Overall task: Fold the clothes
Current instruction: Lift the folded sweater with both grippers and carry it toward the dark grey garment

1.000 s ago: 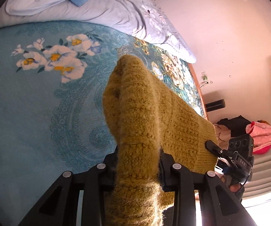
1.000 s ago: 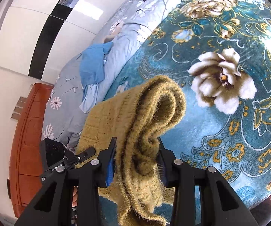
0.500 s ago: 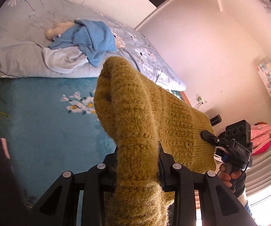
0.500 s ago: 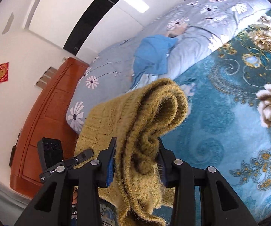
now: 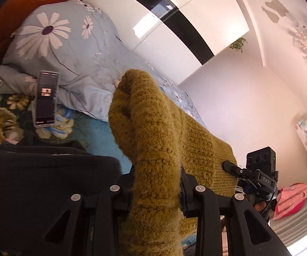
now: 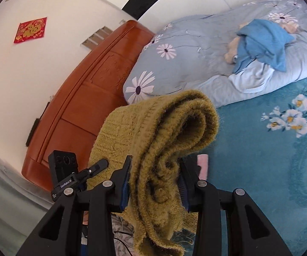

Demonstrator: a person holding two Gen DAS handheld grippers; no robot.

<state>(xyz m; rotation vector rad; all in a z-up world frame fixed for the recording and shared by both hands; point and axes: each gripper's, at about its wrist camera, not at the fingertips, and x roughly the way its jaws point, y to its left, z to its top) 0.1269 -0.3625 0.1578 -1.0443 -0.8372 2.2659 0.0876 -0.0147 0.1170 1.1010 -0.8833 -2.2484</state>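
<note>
My left tool [image 5: 157, 192] is clamped on a thick bunched fold of the mustard knit sweater [image 5: 153, 132], which fills the centre of the left wrist view and stretches to the lower right, where my right tool [image 6: 154, 183] grips the other bunched edge; the knit hangs slack below both sets of fingers, and the span between the tools is held up above the bed [image 6: 271, 170]. In the right wrist view the teal floral bedspread lies open across the right half of the frame, with bare room beside the sweater. Along the upper right edge of that open area a pale blue quilt [image 6: 196, 64] is heaped, with a blue garment [image 6: 264, 40] lying on top of it. A wooden headboard [image 6: 85, 98] bounds the bed at centre left. In the left wrist view a phone [image 5: 45, 98] stands at middle left near the daisy-print pillow [image 5: 53, 40], and a dark garment [image 5: 42, 170] fills the lower left, just beside my left tool. A pink garment [image 5: 292, 198] lies at the lower right edge, well apart from the sweater
</note>
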